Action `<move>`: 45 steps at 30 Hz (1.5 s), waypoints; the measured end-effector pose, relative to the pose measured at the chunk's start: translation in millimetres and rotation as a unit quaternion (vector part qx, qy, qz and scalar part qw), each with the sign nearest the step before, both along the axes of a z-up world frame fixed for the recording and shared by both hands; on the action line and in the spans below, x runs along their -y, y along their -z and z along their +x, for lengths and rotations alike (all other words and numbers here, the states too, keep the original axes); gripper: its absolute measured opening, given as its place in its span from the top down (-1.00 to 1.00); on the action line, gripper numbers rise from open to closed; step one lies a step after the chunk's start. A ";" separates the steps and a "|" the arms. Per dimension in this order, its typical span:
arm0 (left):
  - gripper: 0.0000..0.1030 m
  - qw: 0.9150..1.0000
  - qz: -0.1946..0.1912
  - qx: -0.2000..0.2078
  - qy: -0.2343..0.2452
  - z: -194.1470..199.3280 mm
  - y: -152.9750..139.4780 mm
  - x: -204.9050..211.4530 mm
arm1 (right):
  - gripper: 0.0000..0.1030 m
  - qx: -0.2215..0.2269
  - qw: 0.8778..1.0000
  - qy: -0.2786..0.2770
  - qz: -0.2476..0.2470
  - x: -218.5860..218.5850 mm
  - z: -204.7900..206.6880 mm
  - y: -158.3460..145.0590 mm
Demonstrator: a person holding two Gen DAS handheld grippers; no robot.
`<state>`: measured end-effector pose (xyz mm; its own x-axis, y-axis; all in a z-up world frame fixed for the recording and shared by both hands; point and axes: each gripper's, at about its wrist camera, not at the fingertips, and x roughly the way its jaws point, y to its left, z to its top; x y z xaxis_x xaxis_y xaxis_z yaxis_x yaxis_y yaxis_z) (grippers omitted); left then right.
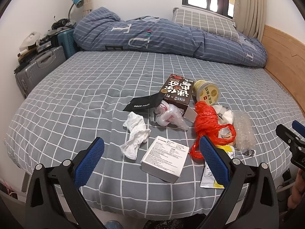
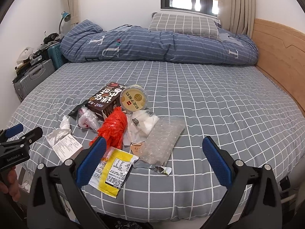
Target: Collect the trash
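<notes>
Trash lies in a heap on the grey checked bed [image 1: 76, 103] [image 2: 219, 105]. It holds a white box [image 1: 164, 157] [image 2: 67, 147], crumpled tissue [image 1: 135, 133], a brown carton [image 1: 176, 93] [image 2: 108, 99], a yellow cup [image 1: 206, 92] [image 2: 134, 99], an orange bag [image 1: 206, 122] [image 2: 114, 127], bubble wrap [image 2: 162, 139] and a yellow wrapper [image 2: 114, 169]. My left gripper [image 1: 151, 152] hangs open at the bed's near edge, the white box between its fingers' line. My right gripper [image 2: 154, 154] is open over the wrapper and bubble wrap, holding nothing.
A rolled blue duvet [image 1: 162, 38] and a checked pillow [image 1: 205, 22] lie at the far side. A wooden headboard [image 2: 280, 53] runs along the right. Suitcases [image 1: 38, 66] with clutter stand left of the bed. A person's hand [image 2: 9, 179] holds the left gripper's handle.
</notes>
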<state>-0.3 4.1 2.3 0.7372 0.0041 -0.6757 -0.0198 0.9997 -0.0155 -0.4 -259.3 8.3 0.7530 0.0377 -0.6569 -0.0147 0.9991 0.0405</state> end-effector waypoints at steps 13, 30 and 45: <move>-0.89 1.000 0.005 0.001 0.003 -1.5 -0.4 1.8 | -0.88 -0.003 1.000 0.000 -0.002 -0.4 1.2 0.0; -0.89 1.000 0.006 0.002 -0.002 -1.7 -0.6 0.3 | -0.87 0.001 1.000 -0.005 -0.007 -4.2 2.3 -3.0; -0.89 1.000 0.008 0.004 -0.001 -3.5 -2.8 1.1 | -0.87 0.002 1.000 -0.005 -0.008 -4.8 1.6 -3.6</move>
